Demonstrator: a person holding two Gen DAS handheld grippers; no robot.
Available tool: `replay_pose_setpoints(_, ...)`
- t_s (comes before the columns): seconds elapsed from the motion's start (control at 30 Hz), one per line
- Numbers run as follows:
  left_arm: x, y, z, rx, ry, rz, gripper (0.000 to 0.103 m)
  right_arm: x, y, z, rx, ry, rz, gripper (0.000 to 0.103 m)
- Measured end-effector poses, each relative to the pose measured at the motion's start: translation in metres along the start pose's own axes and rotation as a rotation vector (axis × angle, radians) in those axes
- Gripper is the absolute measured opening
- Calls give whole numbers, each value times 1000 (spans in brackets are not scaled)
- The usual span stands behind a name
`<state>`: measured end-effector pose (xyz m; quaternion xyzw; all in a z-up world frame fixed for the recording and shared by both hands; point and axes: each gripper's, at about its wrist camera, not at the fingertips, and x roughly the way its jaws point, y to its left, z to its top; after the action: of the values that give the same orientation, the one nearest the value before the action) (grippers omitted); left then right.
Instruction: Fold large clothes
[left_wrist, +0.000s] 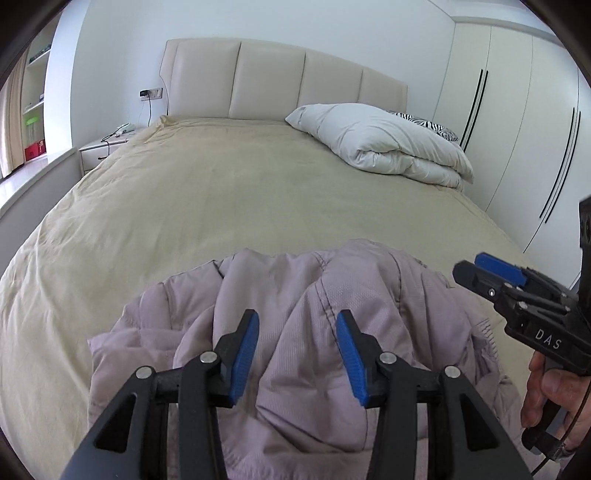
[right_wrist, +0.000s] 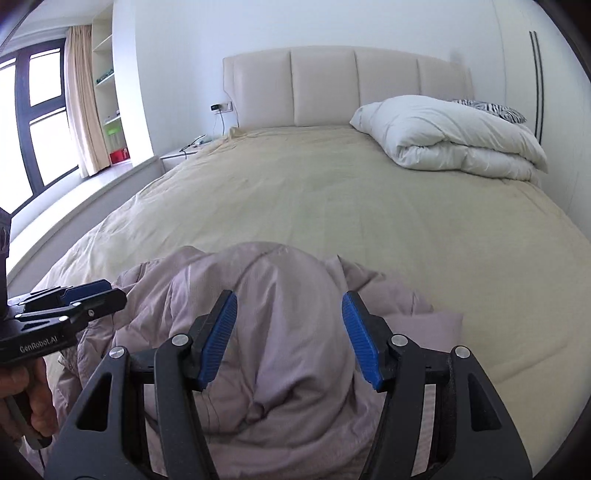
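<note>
A large mauve quilted jacket (left_wrist: 295, 332) lies crumpled in a heap at the near end of the bed; it also shows in the right wrist view (right_wrist: 280, 332). My left gripper (left_wrist: 297, 354) is open, its blue pads apart over the jacket's middle, holding nothing. My right gripper (right_wrist: 290, 339) is open too, its pads apart above a rounded bulge of the jacket. The right gripper shows at the right edge of the left wrist view (left_wrist: 517, 295), beside the jacket. The left gripper shows at the left edge of the right wrist view (right_wrist: 70, 302).
The bed has a beige cover (left_wrist: 240, 192) and a cream padded headboard (left_wrist: 280, 81). A folded white duvet (left_wrist: 384, 140) with a zebra-print pillow (left_wrist: 428, 125) lies at the far right. White wardrobes (left_wrist: 517, 129) stand right; a bedside table (left_wrist: 103, 147) and window ledge stand left.
</note>
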<state>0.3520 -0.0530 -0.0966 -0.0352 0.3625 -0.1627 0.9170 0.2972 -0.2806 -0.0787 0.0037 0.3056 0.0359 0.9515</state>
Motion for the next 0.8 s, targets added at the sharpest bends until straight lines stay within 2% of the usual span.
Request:
replay_pose_setpoints(0.07,24,4,2,-11,56,18,48,21,8,17,-25,33,22,58)
replay_pose_setpoints(0.13,52,12,-4,-32,131,41,48,48,10,28,-12,99,25,47)
replay_pose_setpoints(0.17,63,17,-9,-37,151,41,48,64,8,32,-1,139,26,46)
replay_pose_setpoints(0.23,71,21,-14,-33,139,34,48,94,6,28,19,215,19,46)
replay_pose_setpoints(0.33,79,19,-17,-2,134,42,48,126,10,17,1,276,-7,46)
replay_pose_setpoints(0.47,88,24,-24,-12,130,23,48,148,6,1,16,289,-16,46)
replay_pose_setpoints(0.57,92,21,-27,2,123,37,49,157,5,-6,9,301,-16,46)
replay_pose_setpoints(0.8,97,24,-28,-19,128,19,48,174,9,-14,-39,312,-71,46)
